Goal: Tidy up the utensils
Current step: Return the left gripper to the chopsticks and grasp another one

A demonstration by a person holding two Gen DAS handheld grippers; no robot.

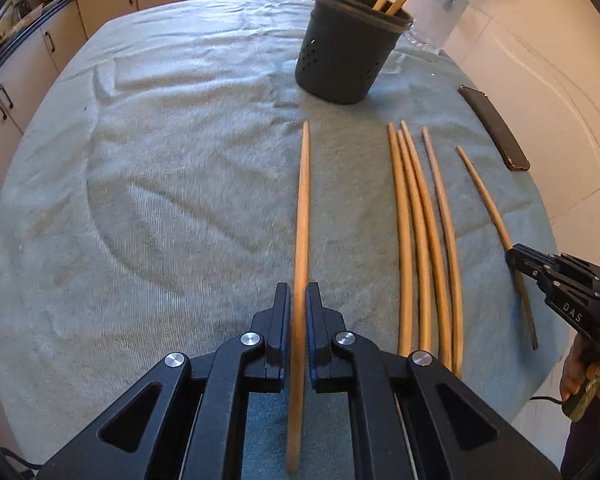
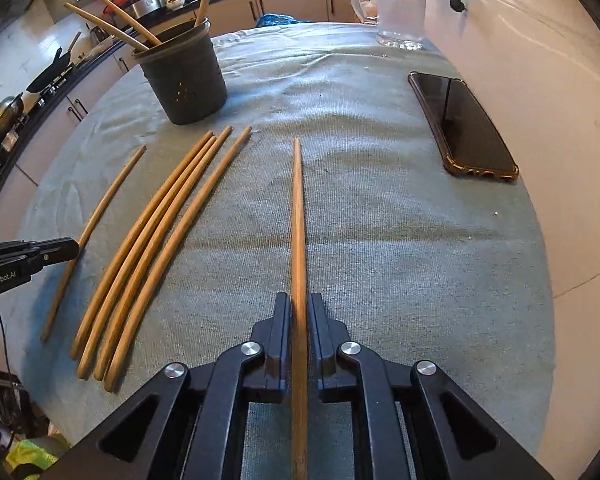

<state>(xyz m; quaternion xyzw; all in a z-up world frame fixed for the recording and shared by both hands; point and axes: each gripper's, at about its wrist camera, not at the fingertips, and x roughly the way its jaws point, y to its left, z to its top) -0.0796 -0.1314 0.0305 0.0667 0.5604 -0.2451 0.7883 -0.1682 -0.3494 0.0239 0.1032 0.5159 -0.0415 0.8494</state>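
My left gripper (image 1: 298,304) is shut on a wooden chopstick (image 1: 303,208) that points forward over the grey-green cloth. My right gripper (image 2: 299,312) is shut on another chopstick (image 2: 298,216), and it shows at the right edge of the left wrist view (image 1: 518,258). Several loose chopsticks (image 1: 424,240) lie side by side on the cloth between the two grippers; they also show in the right wrist view (image 2: 156,240). A dark perforated utensil holder (image 1: 346,44) stands at the back with a few chopsticks in it, and shows in the right wrist view (image 2: 182,76).
A black phone (image 2: 462,124) in a brown case lies at the right on the cloth (image 2: 380,240). A clear glass jug (image 2: 400,4) stands at the back right. Kitchen cabinets (image 1: 100,4) run behind the table. A wall is close on the right.
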